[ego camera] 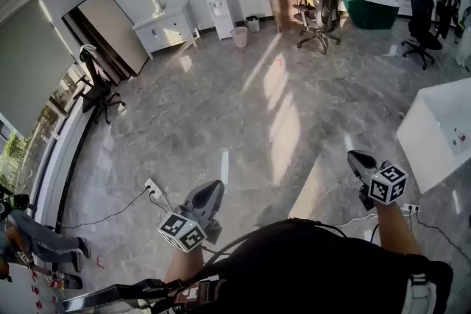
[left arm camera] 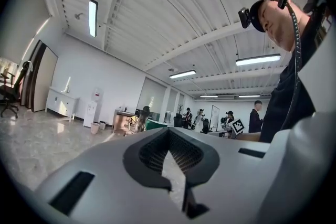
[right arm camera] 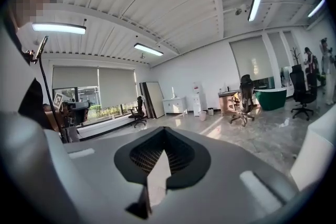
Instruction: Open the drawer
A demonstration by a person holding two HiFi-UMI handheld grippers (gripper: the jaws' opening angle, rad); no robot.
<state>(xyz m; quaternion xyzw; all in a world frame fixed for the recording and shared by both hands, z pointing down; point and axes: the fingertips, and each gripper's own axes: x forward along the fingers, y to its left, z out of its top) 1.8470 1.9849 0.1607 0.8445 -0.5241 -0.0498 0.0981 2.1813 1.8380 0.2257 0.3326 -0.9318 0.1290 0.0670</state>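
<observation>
Approach, by my reading: left claw and right claw, both shut and empty, have no drawer near. Next move calls for reaching a drawer front and parting the jaws.

open office; desk chairs, water dispenser

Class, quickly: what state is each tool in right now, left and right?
Left tool: closed, holding nothing.
Right tool: closed, holding nothing.
</observation>
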